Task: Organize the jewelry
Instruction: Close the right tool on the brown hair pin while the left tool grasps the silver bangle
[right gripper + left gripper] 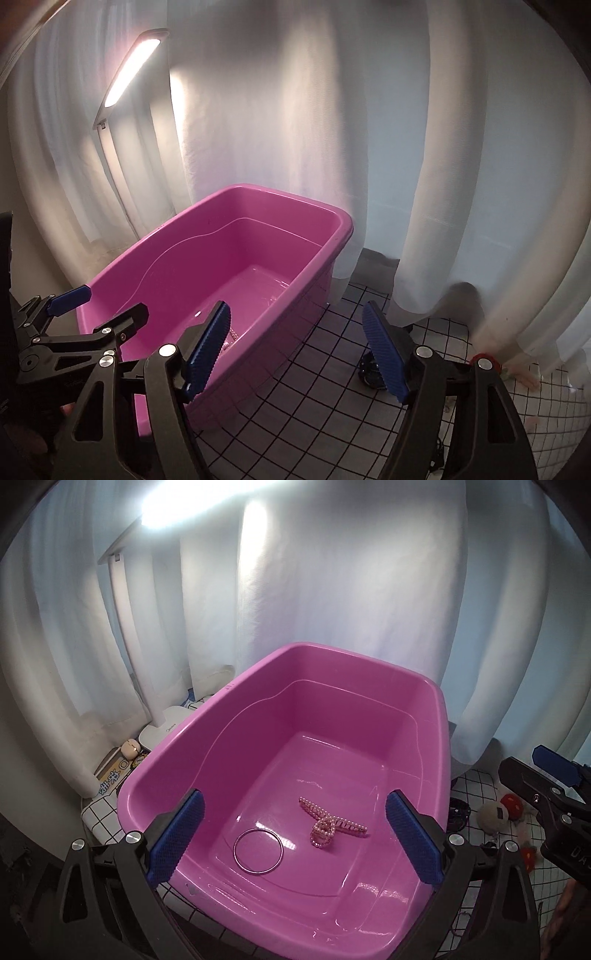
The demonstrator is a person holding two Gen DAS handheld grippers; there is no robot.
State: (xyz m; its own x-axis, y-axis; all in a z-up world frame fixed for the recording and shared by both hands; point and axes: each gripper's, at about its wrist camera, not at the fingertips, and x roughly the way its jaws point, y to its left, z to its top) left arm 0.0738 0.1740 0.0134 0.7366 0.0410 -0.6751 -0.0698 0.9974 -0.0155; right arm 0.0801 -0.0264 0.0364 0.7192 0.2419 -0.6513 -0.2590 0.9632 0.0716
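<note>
On your far left, behind the pink tub (280,738), a white lamp base (162,727) stands against the white curtain (332,590), with a small cream case (130,745) and a printed box (114,775) beside it on the grid-patterned cloth (99,812) that covers the surface. Your left gripper (293,834) hangs over the near rim of the tub, its jaws spread wide with nothing between the blue pads (177,834). Down on the tub floor, a thin silver bangle (258,851) lies flat toward the left, and just right of it, apart from it, rests a pink pearl hair claw (330,823). Further right, outside the tub, a dark round object (458,812) sits on the cloth near some small plush toys (495,814); what the dark thing is cannot be told. In the right wrist view your right gripper (297,350) is off the tub's right side, its jaws open and empty, the left pad in front of the tub's wall and the right pad over the checked cloth beside the same dark object (371,369). The lit lamp head (133,70) glows at upper left.
</note>
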